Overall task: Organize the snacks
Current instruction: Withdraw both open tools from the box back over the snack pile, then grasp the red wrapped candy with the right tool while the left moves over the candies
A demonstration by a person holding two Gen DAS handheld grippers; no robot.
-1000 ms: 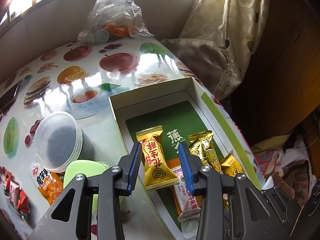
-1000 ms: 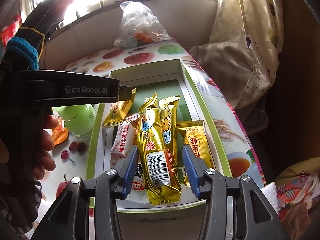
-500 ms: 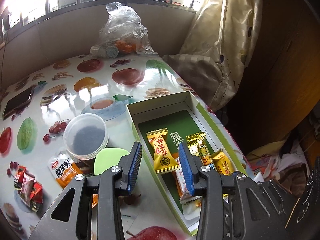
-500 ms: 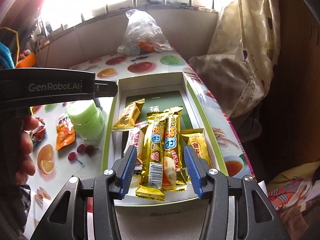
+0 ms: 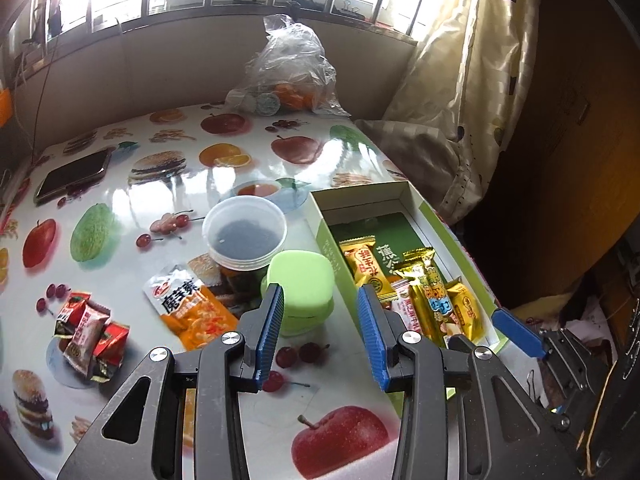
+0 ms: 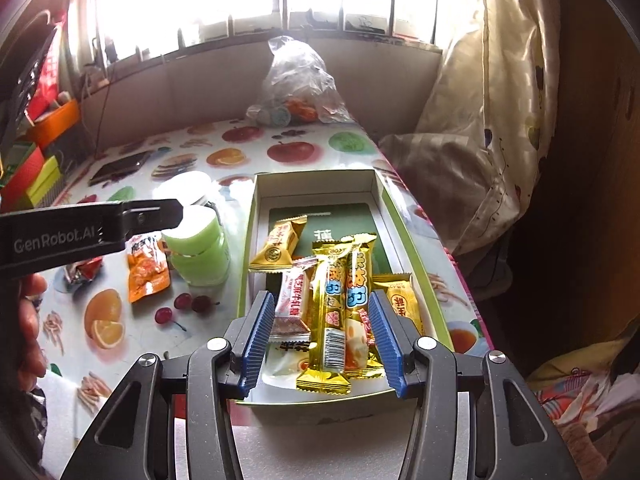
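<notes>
Compared with a second ago, both wrist views take in far more of the table: each gripper has drawn back and upward from the box, and the two long gold bars that lay between the right gripper's pads now rest inside the box, so that placement reads as complete and the next pick as pending. From left to right in the left wrist view: a small pile of red-wrapped candies [image 5: 90, 330] lies loose on the fruit-print tablecloth [image 5: 168, 92], then an orange snack packet [image 5: 191, 307], a clear lidded tub [image 5: 245, 233] and a green container [image 5: 301, 292] just beside the box's left wall. The left gripper [image 5: 320, 336] hovers above the green container's near edge, jaws parted and empty. The open box [image 5: 362, 196] holds the sorted snacks: a yellow packet [image 5: 366, 266], a white-and-red bar [image 5: 410, 314], the gold bars [image 5: 428, 292] and a small orange-yellow packet [image 5: 464, 312]. In the right wrist view, the right gripper [image 6: 320, 342] hangs over the box's near end, jaws apart and gripping nothing. By judgement, the candies and the orange packet remain to be boxed. A phone [image 5: 74, 176] lies toward the far left, a knotted plastic bag [image 5: 290, 76] stands against the wall below a barred window, and a patterned curtain [image 5: 472, 92] hangs at right.
</notes>
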